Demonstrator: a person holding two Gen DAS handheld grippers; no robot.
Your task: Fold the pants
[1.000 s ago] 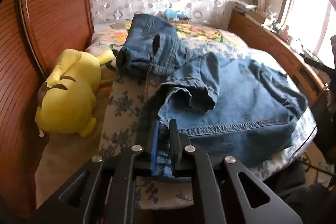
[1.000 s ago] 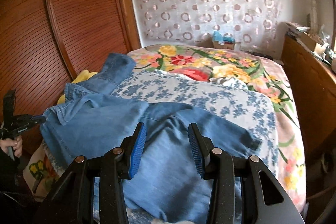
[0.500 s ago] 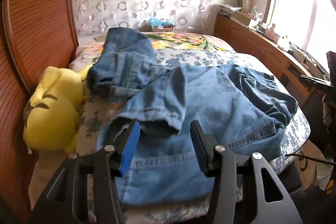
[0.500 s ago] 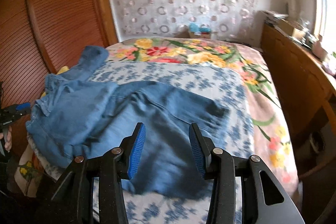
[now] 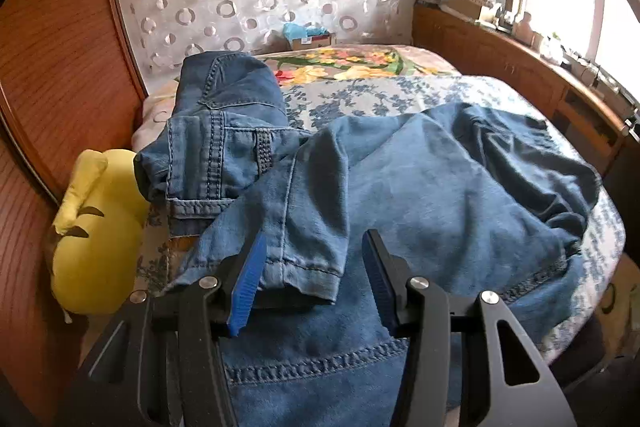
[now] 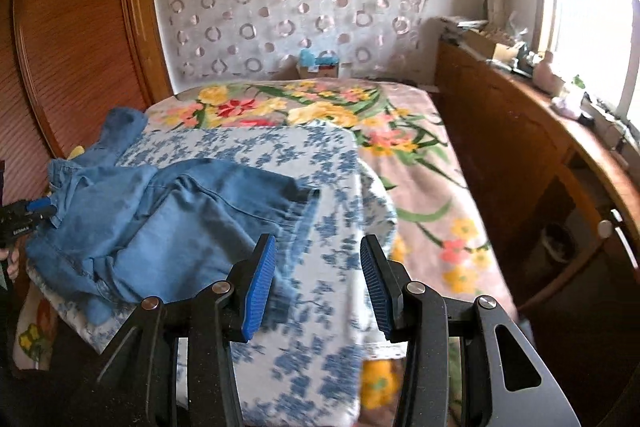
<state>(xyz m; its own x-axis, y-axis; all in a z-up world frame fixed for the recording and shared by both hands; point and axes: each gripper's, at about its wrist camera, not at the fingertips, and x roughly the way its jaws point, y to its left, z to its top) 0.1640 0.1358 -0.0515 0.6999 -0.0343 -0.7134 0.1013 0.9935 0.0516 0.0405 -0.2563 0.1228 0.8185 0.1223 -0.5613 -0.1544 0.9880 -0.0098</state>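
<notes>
Blue denim pants [image 5: 420, 195] lie rumpled on the blue-flowered sheet [image 5: 360, 99] of the bed, one leg folded across the rest. My left gripper [image 5: 312, 277] stands open just over a hemmed leg end [image 5: 304, 267], its pads not pressing the cloth. In the right wrist view the pants [image 6: 160, 219] are bunched at the bed's left side. My right gripper [image 6: 316, 281] is open over the sheet [image 6: 320, 239], right of the denim, holding nothing. The left gripper [image 6: 28, 213] shows at the far left edge.
A yellow plush toy [image 5: 92, 227] lies between bed and wooden wardrobe [image 5: 52, 59]. A floral bedspread [image 6: 420, 163] covers the bed's far and right side. A wooden counter [image 6: 532, 131] with clutter runs under the window. A small box [image 6: 320, 67] sits by the curtain.
My left gripper opened and let go of the denim edge, then drew back. My right gripper slid right, off the pants and onto the sheet.
</notes>
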